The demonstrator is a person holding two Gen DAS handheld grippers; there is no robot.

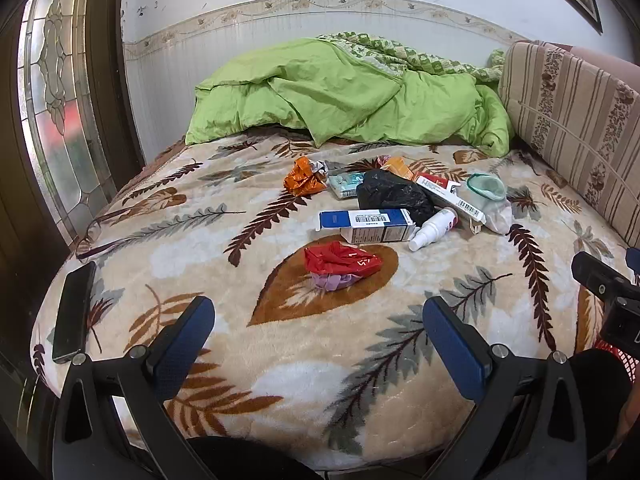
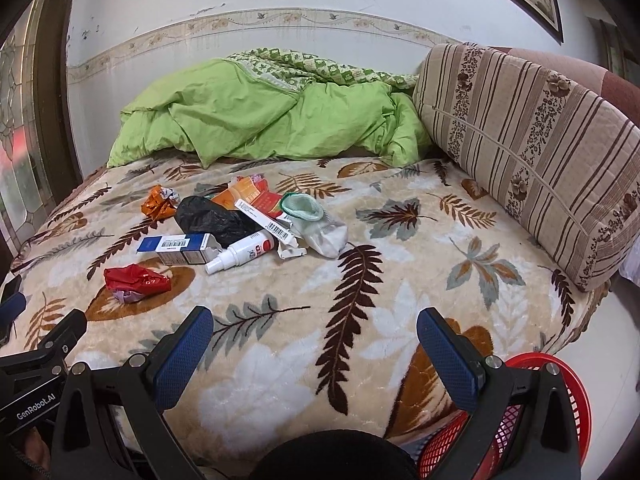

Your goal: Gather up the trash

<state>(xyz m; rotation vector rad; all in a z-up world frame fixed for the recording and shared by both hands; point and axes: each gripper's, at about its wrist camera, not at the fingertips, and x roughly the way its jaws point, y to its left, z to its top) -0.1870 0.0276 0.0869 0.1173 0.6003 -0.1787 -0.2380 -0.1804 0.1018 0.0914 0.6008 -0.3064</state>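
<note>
Trash lies on a leaf-patterned blanket. A crumpled red wrapper [image 1: 340, 261] [image 2: 136, 276] lies nearest, over a bit of purple plastic. Behind it are a blue-and-white box [image 1: 372, 225] [image 2: 180, 249], a white spray bottle [image 1: 434, 228] [image 2: 242, 255], a black plastic bag [image 1: 394, 196] [image 2: 216, 218], an orange foil wrapper [image 1: 304, 178] [image 2: 158, 203], a long barcode box [image 1: 450, 196] [image 2: 266, 220] and a pale sock [image 1: 490, 200] [image 2: 318, 224]. My left gripper [image 1: 318, 336] is open and empty, short of the red wrapper. My right gripper [image 2: 316, 340] is open and empty over bare blanket. A red mesh basket [image 2: 536, 408] stands at the bed's near right corner.
A black phone [image 1: 74, 314] lies at the bed's left edge. A green duvet [image 1: 340, 96] [image 2: 260, 116] is bunched at the far end. A striped cushion [image 1: 576, 120] [image 2: 528, 140] lines the right side. A glass-panelled door [image 1: 56, 100] is at the left.
</note>
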